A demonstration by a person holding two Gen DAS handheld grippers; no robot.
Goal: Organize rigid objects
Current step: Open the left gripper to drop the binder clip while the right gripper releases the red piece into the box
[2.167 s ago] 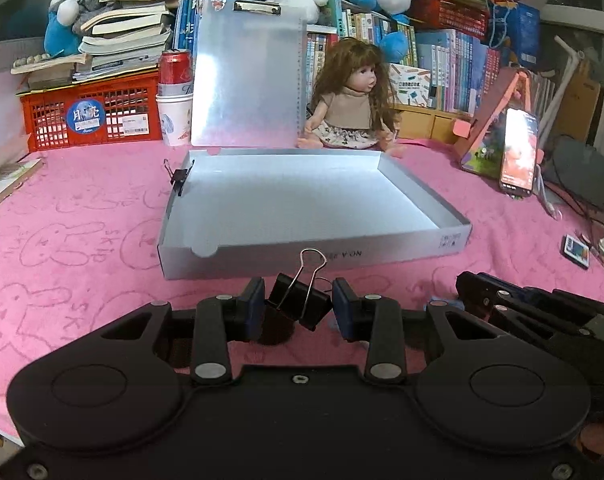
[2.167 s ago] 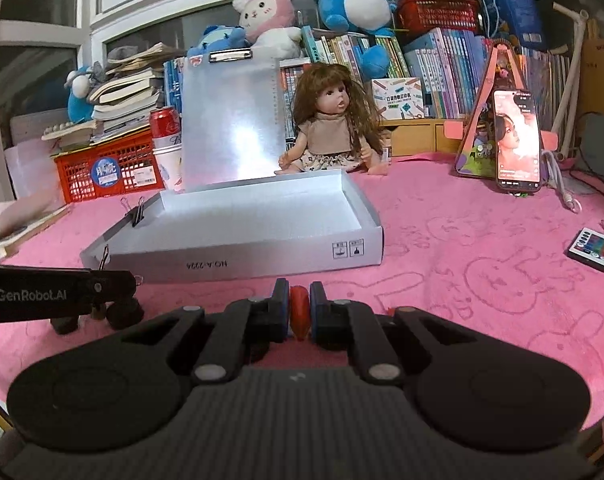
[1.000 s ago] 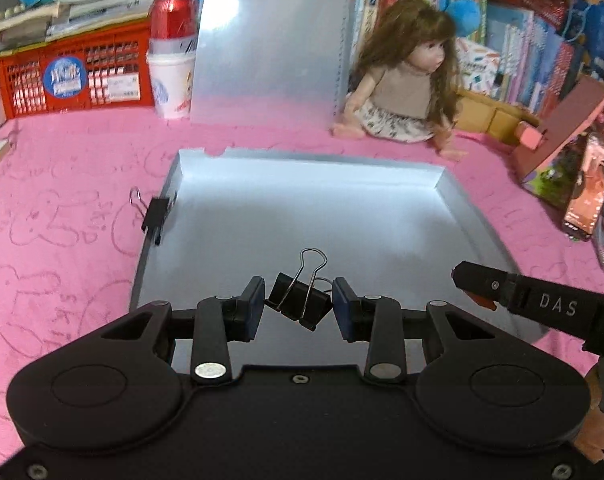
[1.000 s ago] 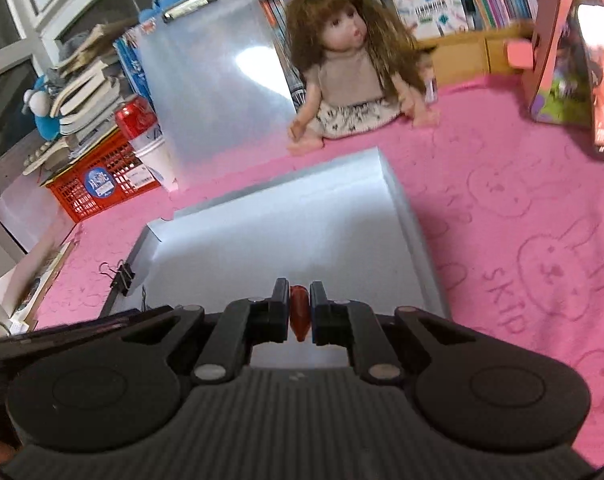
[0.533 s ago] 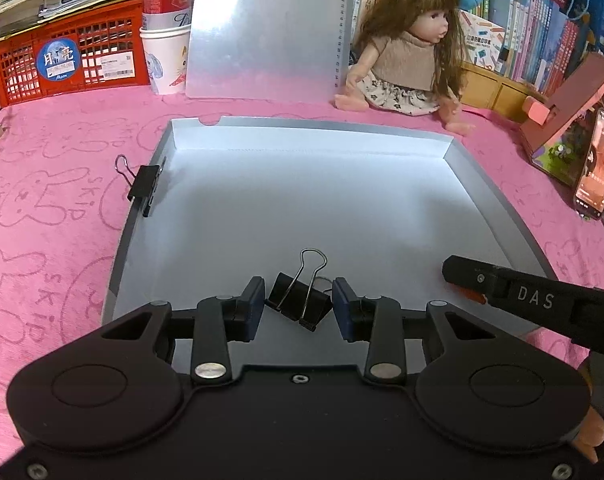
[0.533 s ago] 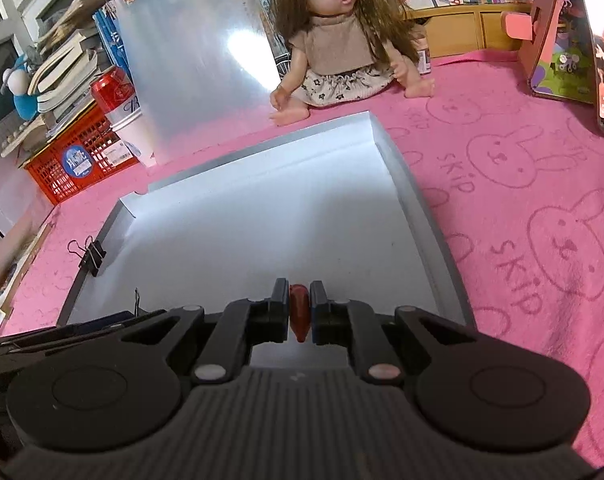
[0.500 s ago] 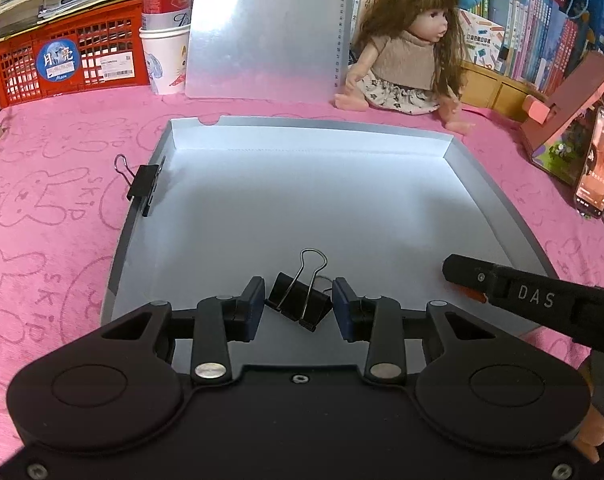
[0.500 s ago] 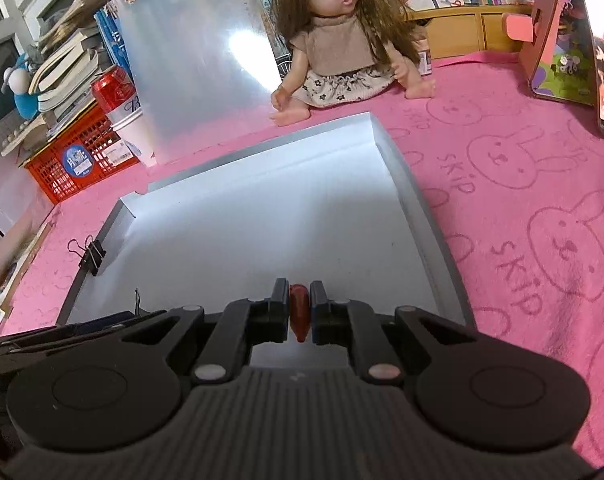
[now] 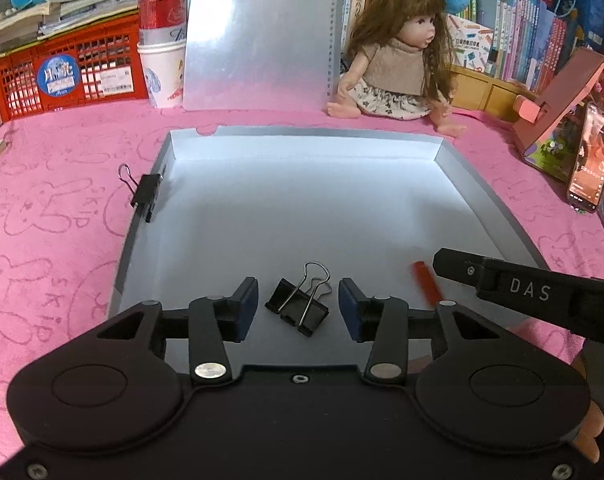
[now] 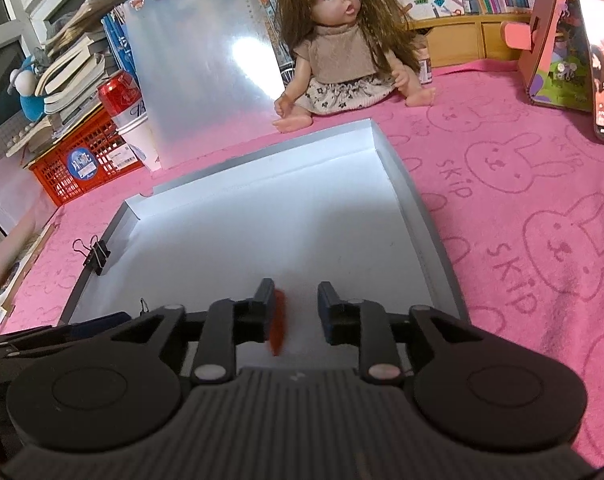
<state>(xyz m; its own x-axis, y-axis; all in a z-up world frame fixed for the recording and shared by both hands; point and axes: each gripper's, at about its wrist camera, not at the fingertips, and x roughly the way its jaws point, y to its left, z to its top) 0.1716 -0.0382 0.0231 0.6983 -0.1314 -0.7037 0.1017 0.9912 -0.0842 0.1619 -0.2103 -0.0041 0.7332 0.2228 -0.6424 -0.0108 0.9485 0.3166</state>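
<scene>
Left gripper [image 9: 297, 306]: fingers spread wide, blue pads clear of everything. Black binder clip [image 9: 297, 300] sits in the gap between them, touching neither pad, on the white floor of the shallow tray [image 9: 141, 236], near its front edge. Clip lies tilted, wire handles folded up and pointing away from the camera, body dark and angular.

Right gripper [image 10: 293, 308]: fingers parted. A small red-orange piece [image 10: 277, 322] shows between them, close against the left finger [image 10: 263, 300], well apart from the right one. Piece is motion-blurred in this view; elongated, tapering toward its lower end. Cannot tell whether it touches the finger or has reached the tray floor.

From the left wrist view the same red piece [image 9: 426, 282] appears over the tray's white floor, just left of the right gripper's black finger marked "DAS" [image 9: 530, 290], also blurred along its length.

Second black binder clip [image 9: 145, 194] is clamped on the tray's left wall, one wire handle sticking outward over the pink bunny-print cloth [image 9: 53, 216]. Also seen in the right wrist view [image 10: 95, 256].

Tray is grey outside, white inside, low walls on all sides, resting flat on the cloth.

Behind the tray: a doll [image 9: 398, 52] seated, a clear clipboard [image 9: 257, 32] standing upright, a red basket [image 9: 65, 72], a red can [image 9: 161, 10] stacked on a paper cup [image 9: 163, 74]. A phone [image 9: 590, 160] leans on a stand at right.
</scene>
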